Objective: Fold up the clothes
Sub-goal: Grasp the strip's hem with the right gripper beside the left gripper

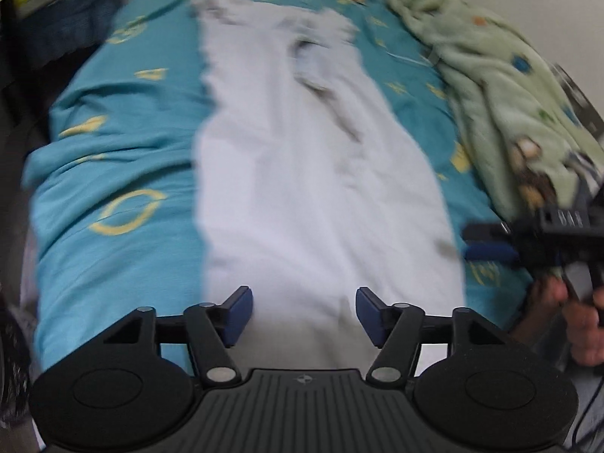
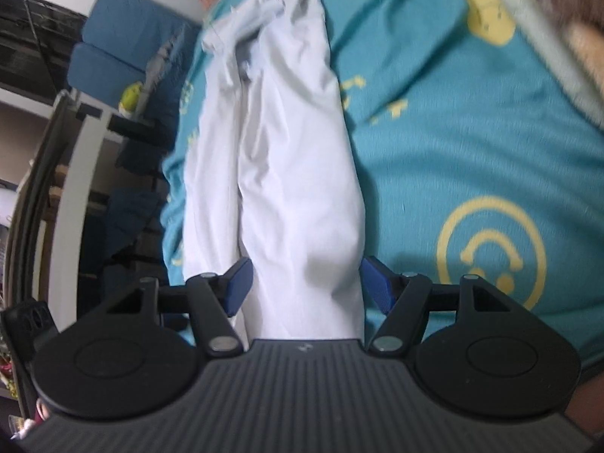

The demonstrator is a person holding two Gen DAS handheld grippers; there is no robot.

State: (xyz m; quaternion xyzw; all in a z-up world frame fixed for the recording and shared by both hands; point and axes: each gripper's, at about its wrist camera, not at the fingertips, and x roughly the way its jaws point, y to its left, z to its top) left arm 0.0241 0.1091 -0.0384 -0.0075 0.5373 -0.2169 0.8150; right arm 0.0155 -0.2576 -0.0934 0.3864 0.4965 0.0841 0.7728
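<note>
Left gripper (image 1: 304, 315) hovers low over near end of white garment (image 1: 302, 173), fingers (image 1: 238, 315) spread wide, nothing between them. Right gripper (image 2: 305, 285) also low at garment's (image 2: 287, 173) near edge, fingers (image 2: 236, 287) wide apart, cloth bulging in gap but not pinched. In left view, right gripper (image 1: 487, 241) comes in from side beside garment edge, hand (image 1: 573, 313) on handle. Garment lies lengthwise, wrinkled, on teal bedsheet (image 1: 124, 151) with yellow prints. Green fleece blanket (image 1: 502, 87) bunched along far side of bed. Blue cushion (image 2: 124, 37) beyond the bed. Both views motion-blurred.
</note>
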